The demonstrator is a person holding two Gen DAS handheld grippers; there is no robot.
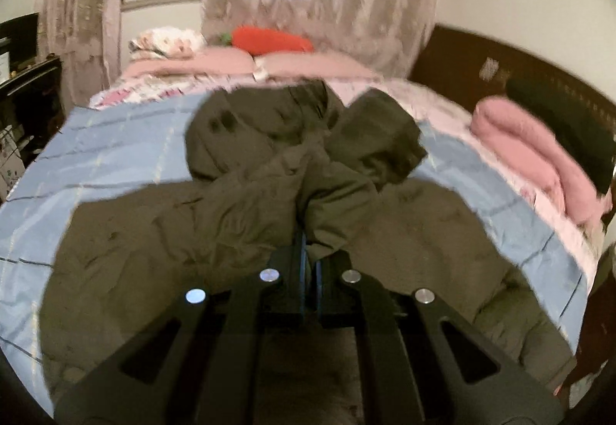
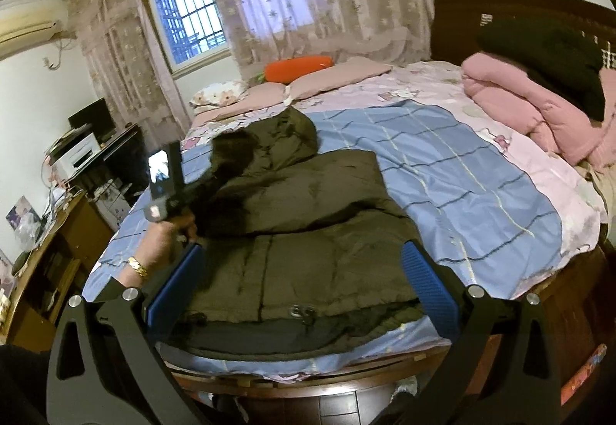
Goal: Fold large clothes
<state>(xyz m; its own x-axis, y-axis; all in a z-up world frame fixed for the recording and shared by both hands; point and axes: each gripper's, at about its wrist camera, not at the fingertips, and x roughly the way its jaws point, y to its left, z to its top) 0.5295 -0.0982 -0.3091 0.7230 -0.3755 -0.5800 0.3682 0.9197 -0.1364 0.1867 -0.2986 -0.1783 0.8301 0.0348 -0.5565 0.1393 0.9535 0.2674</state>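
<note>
A large olive-green padded jacket (image 2: 308, 232) with a fur-trimmed hood lies on a blue checked sheet (image 2: 442, 163) on the bed. In the left wrist view my left gripper (image 1: 309, 251) is shut on a fold of the jacket's sleeve (image 1: 319, 201), held above the jacket's body (image 1: 134, 251). In the right wrist view my right gripper (image 2: 300, 278) is open and empty, just above the jacket's near hem, its blue pads (image 2: 427, 286) on either side. The left gripper's body and the hand holding it show at the jacket's left edge (image 2: 169, 186).
Pink folded quilt (image 2: 531, 105) with a dark garment on it lies at the right by the brown headboard. Pink pillows and an orange carrot cushion (image 2: 296, 67) lie at the far side under the curtained window. Desk with a printer (image 2: 77, 155) stands left of the bed.
</note>
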